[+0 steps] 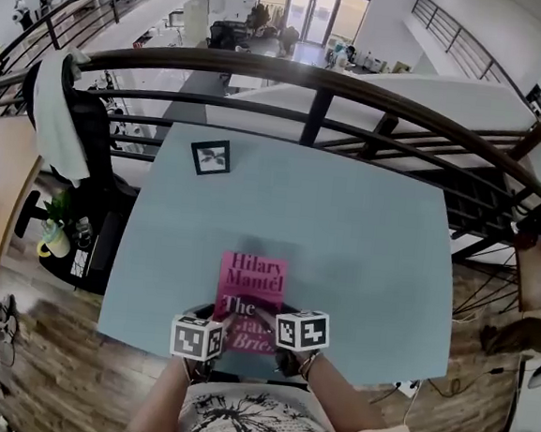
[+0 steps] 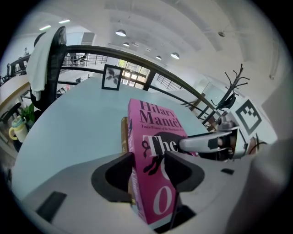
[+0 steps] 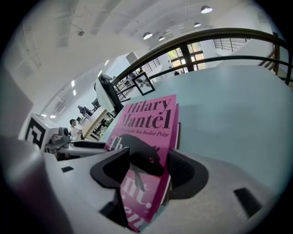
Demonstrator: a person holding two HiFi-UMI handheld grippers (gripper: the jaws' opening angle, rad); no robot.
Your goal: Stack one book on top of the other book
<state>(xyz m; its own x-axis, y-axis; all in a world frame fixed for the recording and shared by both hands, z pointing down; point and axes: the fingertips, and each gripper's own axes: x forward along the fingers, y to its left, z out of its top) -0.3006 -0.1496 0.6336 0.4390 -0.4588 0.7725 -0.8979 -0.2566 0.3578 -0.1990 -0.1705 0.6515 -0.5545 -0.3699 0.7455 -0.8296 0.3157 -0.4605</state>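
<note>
A pink paperback [image 1: 250,284] lies near the front edge of the pale blue table [image 1: 373,229]. Its near end is gripped from both sides. My left gripper [image 1: 225,327] is shut on its left edge; in the left gripper view the jaws [image 2: 149,167] squeeze the pink book [image 2: 155,132]. My right gripper [image 1: 271,321] is shut on its right edge, with the pink cover [image 3: 149,119] between the jaws [image 3: 149,167]. A second, tan-edged book [image 2: 123,132] shows just under the pink one, its brown edge [image 3: 178,130] peeking out. I cannot tell whether the jaws also clamp it.
A small black picture frame [image 1: 210,156] stands at the table's far left. A dark curved railing [image 1: 320,83] runs behind the table. A chair draped with white cloth [image 1: 58,117] and a plant with a mug [image 1: 55,231] sit to the left.
</note>
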